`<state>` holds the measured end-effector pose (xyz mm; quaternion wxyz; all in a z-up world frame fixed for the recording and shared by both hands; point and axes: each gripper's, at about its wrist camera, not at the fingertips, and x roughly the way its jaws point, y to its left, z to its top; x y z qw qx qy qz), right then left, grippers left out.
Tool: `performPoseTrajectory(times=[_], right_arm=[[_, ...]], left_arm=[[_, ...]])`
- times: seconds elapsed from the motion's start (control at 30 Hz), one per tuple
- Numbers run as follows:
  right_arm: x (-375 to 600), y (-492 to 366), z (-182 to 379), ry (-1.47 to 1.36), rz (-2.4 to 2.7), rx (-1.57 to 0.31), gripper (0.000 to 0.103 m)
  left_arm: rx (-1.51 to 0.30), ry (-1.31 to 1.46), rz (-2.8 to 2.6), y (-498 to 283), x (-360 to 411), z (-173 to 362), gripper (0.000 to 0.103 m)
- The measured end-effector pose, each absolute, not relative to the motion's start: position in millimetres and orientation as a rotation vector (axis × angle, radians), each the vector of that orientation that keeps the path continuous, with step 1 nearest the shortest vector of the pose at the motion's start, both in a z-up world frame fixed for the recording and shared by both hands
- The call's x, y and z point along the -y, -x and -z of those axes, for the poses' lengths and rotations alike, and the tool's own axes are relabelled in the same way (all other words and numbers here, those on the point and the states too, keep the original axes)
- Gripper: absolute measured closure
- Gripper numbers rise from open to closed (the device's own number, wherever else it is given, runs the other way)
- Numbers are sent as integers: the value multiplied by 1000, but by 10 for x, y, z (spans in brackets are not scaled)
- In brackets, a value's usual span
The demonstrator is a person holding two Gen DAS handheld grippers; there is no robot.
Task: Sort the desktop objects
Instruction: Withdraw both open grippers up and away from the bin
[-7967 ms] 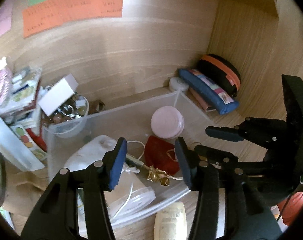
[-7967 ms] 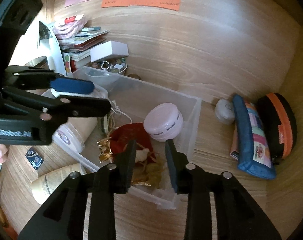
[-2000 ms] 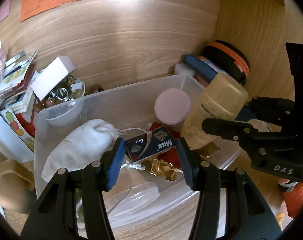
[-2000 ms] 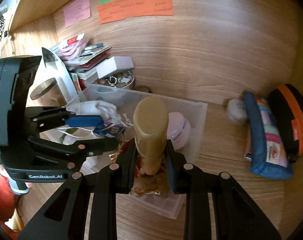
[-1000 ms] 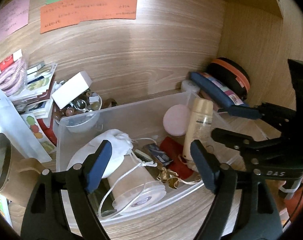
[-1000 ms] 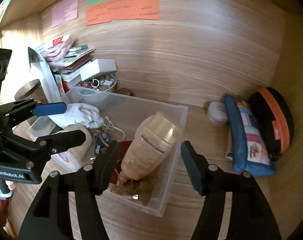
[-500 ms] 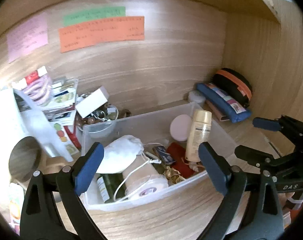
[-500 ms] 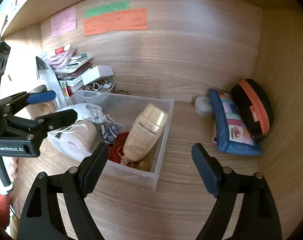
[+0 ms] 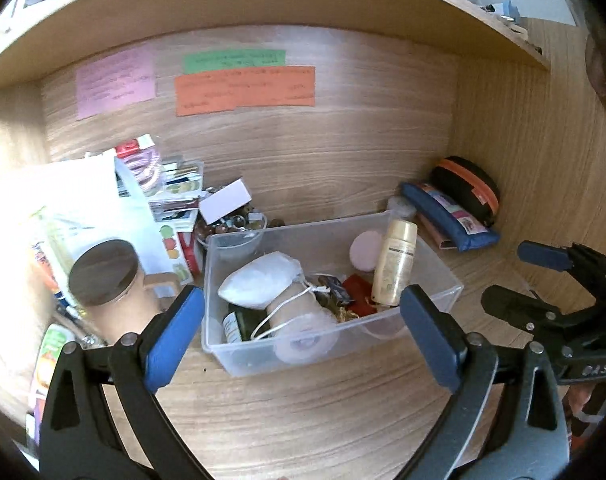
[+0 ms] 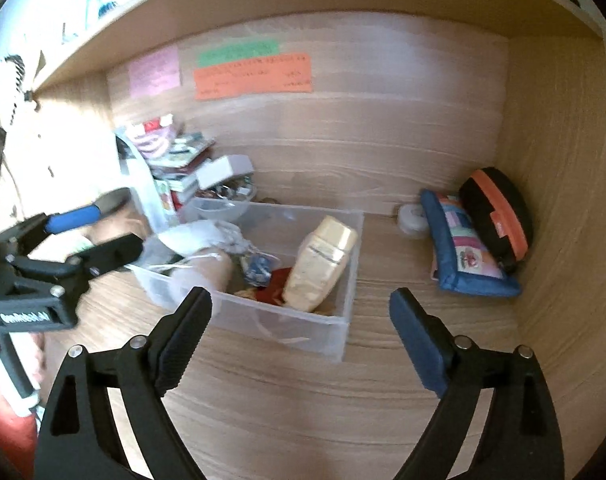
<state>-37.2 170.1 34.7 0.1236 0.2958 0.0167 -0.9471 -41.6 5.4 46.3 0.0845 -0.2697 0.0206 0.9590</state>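
A clear plastic bin (image 9: 263, 360) (image 10: 335, 340) stands on the wooden desk. In it a beige bottle (image 9: 395, 268) (image 10: 319, 268) leans against the right wall, beside a pink round case (image 9: 363, 250), a small blue box (image 9: 335, 286), a red pouch (image 9: 357, 286) and a white drawstring pouch (image 9: 259, 280). My left gripper (image 9: 303, 332) hovers in front of the bin, its jaws opening wide with nothing between them. My right gripper (image 10: 303, 324) is back from the bin's front right corner, its jaws also opening and empty.
A blue pencil case (image 10: 463, 256), a black and orange case (image 10: 499, 212) and a small white round tin (image 10: 411, 216) lie at the back right. A dark-lidded jar (image 9: 103, 272), a trinket bowl (image 9: 235, 228), a white box (image 9: 225, 204) and stacked booklets crowd the left. A shelf hangs overhead.
Both grippers have drawn back and upward from the bin while their jaws spread wider. The beige bottle and the small blue box stay in the bin.
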Motion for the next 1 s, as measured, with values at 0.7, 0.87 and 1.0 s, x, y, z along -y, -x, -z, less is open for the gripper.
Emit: performPoseTrajectory(times=[0.7, 0.87, 1.0], right_arm=[[-1738, -66, -336, -783, 2850, -13, 0], [-1749, -29, -309, -802, 2853, -8, 0], [-1759, -3, -285, -805, 2849, -4, 0]], left_arm=[[-2, 803, -2856, 88, -150, -291, 2], [-14, 793, -2845, 107, -187, -269, 2], [-25, 776, -2855, 103, -200, -274, 2]])
